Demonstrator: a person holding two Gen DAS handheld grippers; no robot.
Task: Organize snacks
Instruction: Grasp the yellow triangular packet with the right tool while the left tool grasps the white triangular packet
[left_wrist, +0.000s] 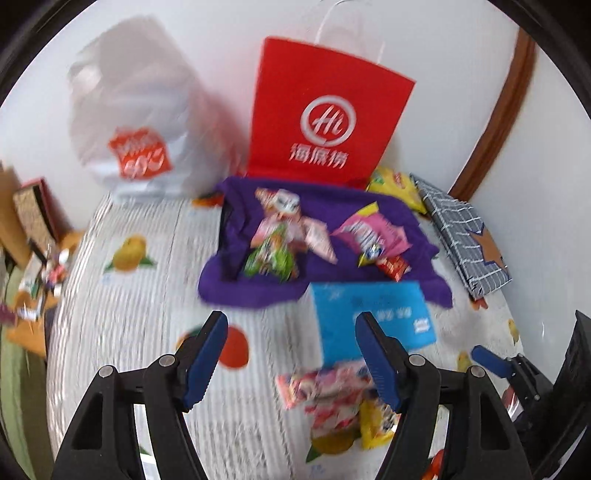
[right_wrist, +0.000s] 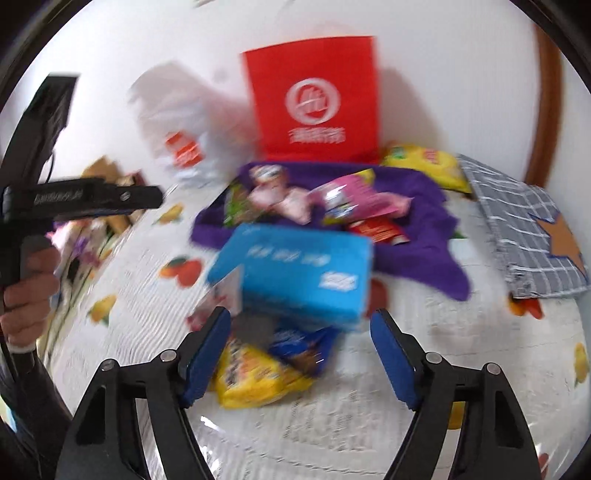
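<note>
A purple cloth bin (left_wrist: 258, 291) (right_wrist: 424, 258) on the fruit-print table holds several snack packs: pink (left_wrist: 369, 229) (right_wrist: 362, 199), green (left_wrist: 269, 258) and red (left_wrist: 395, 266). A blue box (left_wrist: 373, 314) (right_wrist: 299, 277) stands in front of it. A pink-white pack (left_wrist: 325, 391) and a yellow pack (left_wrist: 376, 424) (right_wrist: 255, 376) lie near the box, with a dark blue pack (right_wrist: 299, 343). My left gripper (left_wrist: 291, 354) is open and empty above the table, left of the box. My right gripper (right_wrist: 299, 354) is open and empty, over the yellow and dark blue packs.
A red paper bag (left_wrist: 325, 110) (right_wrist: 317, 99) and a white plastic bag (left_wrist: 140, 129) (right_wrist: 184, 125) stand at the wall. A yellow chip bag (left_wrist: 399, 188) (right_wrist: 424, 162) and a grey checked bag (left_wrist: 465, 236) (right_wrist: 524, 232) lie right. Clutter sits off the left edge (left_wrist: 33, 258).
</note>
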